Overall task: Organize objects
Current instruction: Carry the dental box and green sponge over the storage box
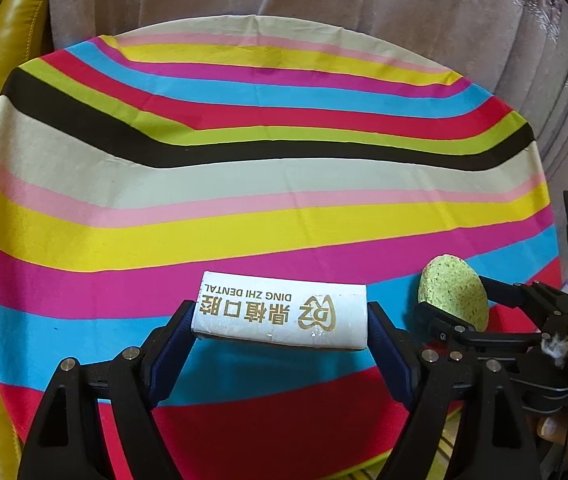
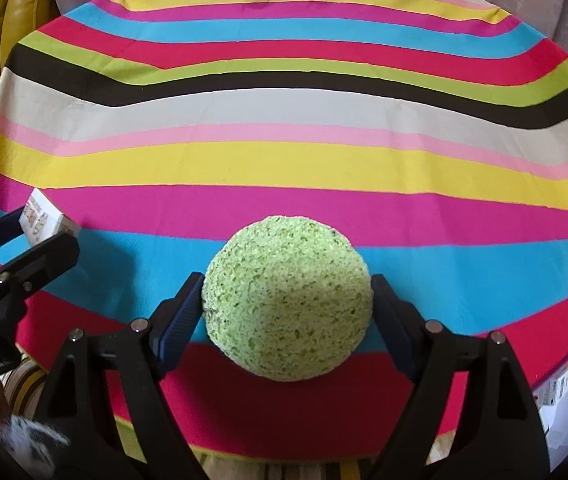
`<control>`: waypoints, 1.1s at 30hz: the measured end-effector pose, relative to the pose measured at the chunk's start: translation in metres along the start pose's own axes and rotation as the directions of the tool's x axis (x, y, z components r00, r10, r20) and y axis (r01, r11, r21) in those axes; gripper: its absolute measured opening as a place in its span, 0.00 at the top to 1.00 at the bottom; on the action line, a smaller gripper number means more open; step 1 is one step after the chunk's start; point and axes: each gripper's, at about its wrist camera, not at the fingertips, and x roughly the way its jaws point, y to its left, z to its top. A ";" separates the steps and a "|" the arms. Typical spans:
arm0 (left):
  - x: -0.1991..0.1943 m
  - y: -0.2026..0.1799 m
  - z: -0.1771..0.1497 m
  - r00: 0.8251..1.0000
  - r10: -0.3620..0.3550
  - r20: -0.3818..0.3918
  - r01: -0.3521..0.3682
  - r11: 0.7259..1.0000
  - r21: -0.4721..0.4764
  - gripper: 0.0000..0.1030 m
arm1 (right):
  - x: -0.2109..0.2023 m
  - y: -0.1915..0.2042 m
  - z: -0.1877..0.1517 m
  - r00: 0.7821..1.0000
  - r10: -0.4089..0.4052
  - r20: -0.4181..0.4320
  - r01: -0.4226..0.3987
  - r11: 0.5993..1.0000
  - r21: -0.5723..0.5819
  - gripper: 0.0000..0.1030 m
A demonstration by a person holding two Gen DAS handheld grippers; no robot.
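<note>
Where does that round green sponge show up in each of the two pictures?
Left wrist view: the green sponge sits at the right edge, low, between the right gripper's fingers.
Right wrist view: the sponge fills the lower centre, between that gripper's fingers.
Shared landmark: the white box, at the left edge here.

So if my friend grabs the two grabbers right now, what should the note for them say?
Left gripper: clamped on the ends of the white dental box, held above the striped tablecloth.
Right gripper: jaws on both sides of the round green sponge, pressing it.
Done: both things picked up, held side by side near the cloth's front edge.
Left: set each down in its place; no target spot is visible.
</note>
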 end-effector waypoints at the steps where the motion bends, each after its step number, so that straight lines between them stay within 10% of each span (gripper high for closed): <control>1: -0.001 -0.004 -0.001 1.000 -0.007 0.000 0.007 1.000 0.002 0.20 | -0.003 -0.002 -0.003 1.000 0.000 0.001 0.000 1.000 0.006 0.19; 33: -0.030 -0.143 -0.028 0.981 -0.191 -0.036 0.194 0.965 0.178 0.20 | -0.093 -0.118 -0.087 0.996 -0.087 0.022 0.079 0.964 0.255 0.19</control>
